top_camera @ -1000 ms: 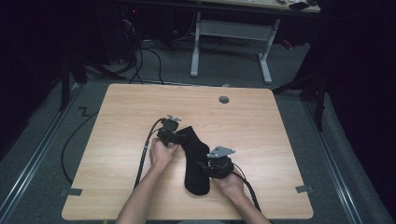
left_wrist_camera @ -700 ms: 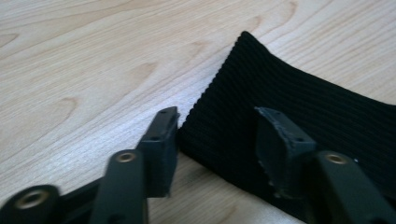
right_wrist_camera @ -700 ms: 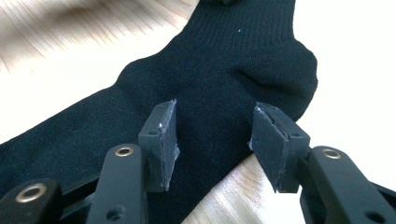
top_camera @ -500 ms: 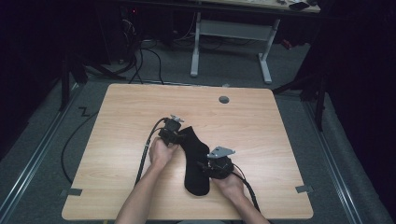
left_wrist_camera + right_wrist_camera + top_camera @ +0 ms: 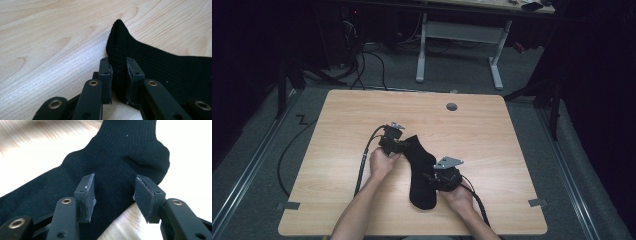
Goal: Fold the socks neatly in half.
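A pale wooden table stands in a dark room, a white desk frame at twelve o'clock beyond it. A black sock lies near the table's six o'clock edge. The left gripper, jaws just closing, pinches the sock's cuff edge, while the right gripper stands half open, its pads straddling the heel without pressing it.

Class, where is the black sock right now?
In the high view the sock lies on the table near its front edge, its cuff pinched by the left gripper, the right gripper over its heel.
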Demonstrator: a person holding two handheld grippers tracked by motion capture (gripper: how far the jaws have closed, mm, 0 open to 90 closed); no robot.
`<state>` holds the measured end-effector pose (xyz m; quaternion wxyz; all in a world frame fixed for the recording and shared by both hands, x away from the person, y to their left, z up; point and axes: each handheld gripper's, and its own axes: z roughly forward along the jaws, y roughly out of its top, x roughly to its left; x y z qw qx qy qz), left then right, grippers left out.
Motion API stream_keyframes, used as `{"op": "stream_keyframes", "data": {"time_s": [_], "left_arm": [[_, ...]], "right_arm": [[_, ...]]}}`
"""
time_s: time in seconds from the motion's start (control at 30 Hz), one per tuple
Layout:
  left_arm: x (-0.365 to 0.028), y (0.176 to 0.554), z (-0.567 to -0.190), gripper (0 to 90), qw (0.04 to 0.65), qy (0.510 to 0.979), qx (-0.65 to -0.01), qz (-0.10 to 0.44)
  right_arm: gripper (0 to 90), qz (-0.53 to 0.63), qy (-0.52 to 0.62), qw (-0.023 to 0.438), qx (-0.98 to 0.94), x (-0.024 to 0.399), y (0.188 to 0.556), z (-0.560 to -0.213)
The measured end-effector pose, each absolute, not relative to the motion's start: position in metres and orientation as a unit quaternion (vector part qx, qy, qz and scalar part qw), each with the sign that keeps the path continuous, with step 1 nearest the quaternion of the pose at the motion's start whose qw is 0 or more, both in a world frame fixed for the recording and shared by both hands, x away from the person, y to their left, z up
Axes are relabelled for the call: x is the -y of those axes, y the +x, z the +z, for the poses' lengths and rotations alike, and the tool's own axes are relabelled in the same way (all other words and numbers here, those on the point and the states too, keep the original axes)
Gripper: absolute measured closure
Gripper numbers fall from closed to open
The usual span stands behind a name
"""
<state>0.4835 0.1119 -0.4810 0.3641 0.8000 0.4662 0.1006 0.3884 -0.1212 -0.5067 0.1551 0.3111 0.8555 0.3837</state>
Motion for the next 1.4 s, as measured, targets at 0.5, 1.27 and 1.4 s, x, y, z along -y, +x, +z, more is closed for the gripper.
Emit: {"op": "stream_keyframes", "data": {"time_s": [0.5, 1.27, 1.4], "left_arm": [[-0.125, 0.466, -0.445, 78.3, 0.465, 0.764, -0.437, 0.099], [-0.126, 0.455, -0.433, 78.5, 0.5, 0.757, -0.409, 0.103], [-0.129, 0.45, -0.429, 78.6, 0.507, 0.759, -0.397, 0.095]], "right_arm": [[53.8, 0.384, 0.319, 0.154, -0.853, 0.12, 0.401, -0.506], [80.9, 0.412, 0.326, 0.118, -0.843, 0.097, 0.411, -0.489], [76.5, 0.386, 0.336, 0.119, -0.851, 0.087, 0.419, -0.5]]}}
